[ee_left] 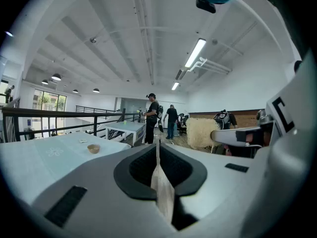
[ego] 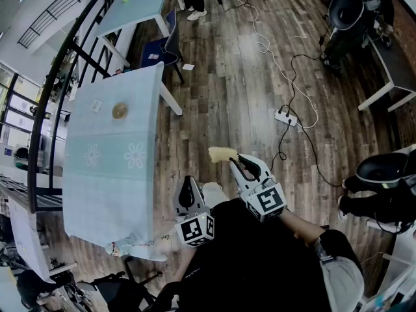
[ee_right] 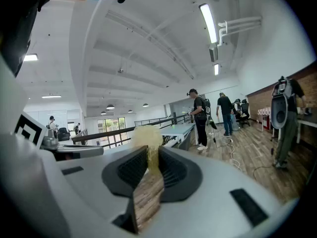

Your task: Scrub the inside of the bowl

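Note:
A small tan bowl (ego: 119, 111) stands on the long table with the pale blue cloth (ego: 104, 174), far ahead and left of both grippers. It also shows in the left gripper view as the bowl (ee_left: 93, 148). My right gripper (ego: 235, 164) is held in the air over the wood floor, shut on a yellow sponge (ego: 222, 153). The right gripper view shows the sponge (ee_right: 145, 137) pinched between the jaws of that gripper (ee_right: 148, 155). My left gripper (ego: 188, 186) is held low by the body. Its jaws (ee_left: 157, 150) are closed with nothing between them.
A white power strip (ego: 286, 117) and cables lie on the floor to the right. A blue chair (ego: 166, 44) and a second table (ego: 133, 5) stand beyond the clothed table, with a black railing (ego: 58, 77) along its left. People (ee_right: 200, 118) stand farther off.

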`<state>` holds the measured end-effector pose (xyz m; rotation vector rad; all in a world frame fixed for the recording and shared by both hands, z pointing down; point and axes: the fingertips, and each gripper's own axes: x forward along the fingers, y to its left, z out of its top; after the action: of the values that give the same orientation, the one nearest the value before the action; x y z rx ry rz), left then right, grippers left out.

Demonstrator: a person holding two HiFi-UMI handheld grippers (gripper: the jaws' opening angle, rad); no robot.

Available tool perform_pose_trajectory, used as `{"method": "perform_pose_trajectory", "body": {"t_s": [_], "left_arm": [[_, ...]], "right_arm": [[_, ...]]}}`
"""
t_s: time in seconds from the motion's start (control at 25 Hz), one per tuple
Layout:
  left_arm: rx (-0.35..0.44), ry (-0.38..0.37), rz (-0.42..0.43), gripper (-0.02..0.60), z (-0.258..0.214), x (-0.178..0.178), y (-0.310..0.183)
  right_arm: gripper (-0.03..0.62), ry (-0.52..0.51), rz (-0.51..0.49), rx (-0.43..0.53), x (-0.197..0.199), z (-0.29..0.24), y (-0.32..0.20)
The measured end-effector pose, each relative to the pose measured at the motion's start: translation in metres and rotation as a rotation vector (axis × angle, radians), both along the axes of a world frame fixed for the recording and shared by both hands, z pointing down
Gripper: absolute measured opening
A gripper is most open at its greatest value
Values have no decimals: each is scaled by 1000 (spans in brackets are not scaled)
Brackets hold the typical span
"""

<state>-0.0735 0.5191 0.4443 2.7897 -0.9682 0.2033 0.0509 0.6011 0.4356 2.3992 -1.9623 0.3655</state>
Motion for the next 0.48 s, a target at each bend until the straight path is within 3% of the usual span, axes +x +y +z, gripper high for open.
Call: {"method": "perform_pose_trajectory", "body": {"t_s": [0.16, 0.48], "left_arm": [[33, -9, 9, 31, -6, 1, -9], [30, -17, 6, 31, -5, 7, -12]], "right_arm": [[72, -12, 1, 44, -2, -7, -10], [72, -21, -1, 30, 3, -4, -14]]}}
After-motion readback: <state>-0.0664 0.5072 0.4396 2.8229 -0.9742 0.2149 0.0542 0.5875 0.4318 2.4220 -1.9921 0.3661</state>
